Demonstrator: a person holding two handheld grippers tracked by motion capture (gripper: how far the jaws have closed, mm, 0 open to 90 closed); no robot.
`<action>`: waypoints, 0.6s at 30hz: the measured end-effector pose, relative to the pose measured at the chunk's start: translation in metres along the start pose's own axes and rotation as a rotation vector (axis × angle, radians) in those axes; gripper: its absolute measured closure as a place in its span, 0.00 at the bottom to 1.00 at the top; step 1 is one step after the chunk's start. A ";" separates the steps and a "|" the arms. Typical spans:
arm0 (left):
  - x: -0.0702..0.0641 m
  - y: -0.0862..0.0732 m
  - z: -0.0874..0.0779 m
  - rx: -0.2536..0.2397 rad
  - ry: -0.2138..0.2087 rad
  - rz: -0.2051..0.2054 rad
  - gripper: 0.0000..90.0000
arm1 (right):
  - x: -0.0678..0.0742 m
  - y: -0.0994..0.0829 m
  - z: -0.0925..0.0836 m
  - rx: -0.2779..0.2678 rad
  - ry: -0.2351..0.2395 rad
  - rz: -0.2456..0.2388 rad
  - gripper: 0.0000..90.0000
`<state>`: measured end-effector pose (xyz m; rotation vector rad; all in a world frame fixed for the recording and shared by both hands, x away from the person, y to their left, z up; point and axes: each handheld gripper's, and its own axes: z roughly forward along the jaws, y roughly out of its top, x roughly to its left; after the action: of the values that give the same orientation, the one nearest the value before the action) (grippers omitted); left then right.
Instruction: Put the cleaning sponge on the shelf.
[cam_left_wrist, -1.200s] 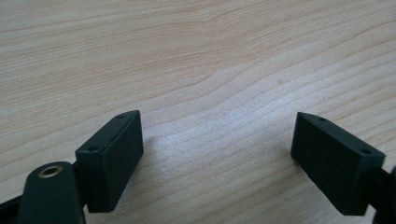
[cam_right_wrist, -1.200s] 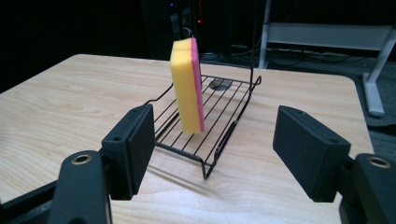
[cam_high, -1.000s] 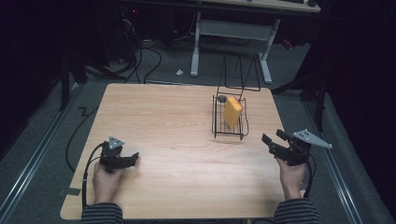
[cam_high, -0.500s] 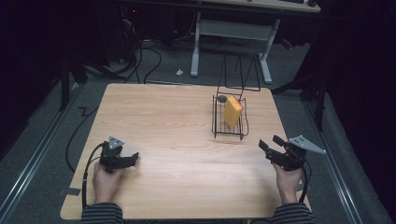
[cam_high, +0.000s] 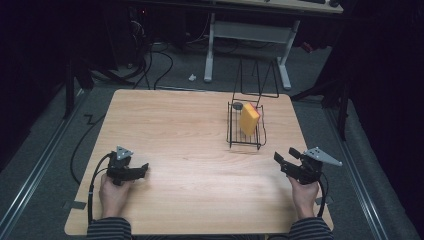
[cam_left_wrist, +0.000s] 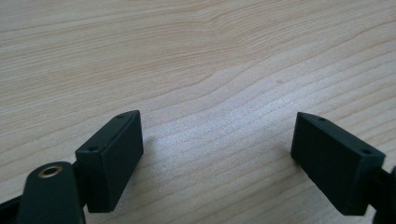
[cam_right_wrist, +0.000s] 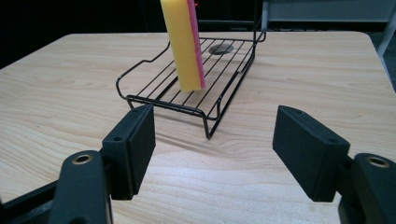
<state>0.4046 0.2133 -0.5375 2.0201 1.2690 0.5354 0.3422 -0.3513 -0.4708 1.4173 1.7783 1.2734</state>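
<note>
A yellow sponge with a pink back (cam_high: 249, 119) (cam_right_wrist: 184, 42) stands on edge in a black wire rack (cam_high: 235, 135) (cam_right_wrist: 187, 100) on the right half of the wooden table (cam_high: 190, 130). A small dark round disc (cam_high: 237, 105) (cam_right_wrist: 221, 49) lies at the rack's far end. My right gripper (cam_high: 286, 156) (cam_right_wrist: 215, 112) is low over the table's right front, a short way in front of the rack and pointing at it, open with nothing between its jaws. My left gripper (cam_high: 142, 169) (cam_left_wrist: 217, 119) rests at the left front, open over bare wood.
Behind the table a white desk frame (cam_high: 250, 35) and cables (cam_high: 165, 65) sit on the grey floor. A black wire stand (cam_high: 257, 80) rises just beyond the rack. The table's right edge (cam_high: 312, 165) runs close beside my right hand.
My right gripper has sunk toward the tabletop and drawn slightly nearer the front edge, jaws still wide. The left gripper, rack and sponge have not moved.
</note>
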 end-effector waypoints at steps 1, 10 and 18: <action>0.000 0.000 0.000 0.000 0.000 0.000 0.19 | 0.000 -0.001 0.001 0.004 -0.003 0.004 0.34; 0.000 0.000 0.000 0.000 0.000 -0.001 0.19 | -0.003 -0.009 0.011 0.033 -0.023 0.008 0.34; 0.000 0.000 0.000 0.000 0.000 0.000 0.19 | -0.006 -0.012 0.019 0.060 -0.046 0.004 0.34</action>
<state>0.4046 0.2133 -0.5375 2.0202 1.2692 0.5351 0.3544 -0.3507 -0.4901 1.4720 1.7982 1.1892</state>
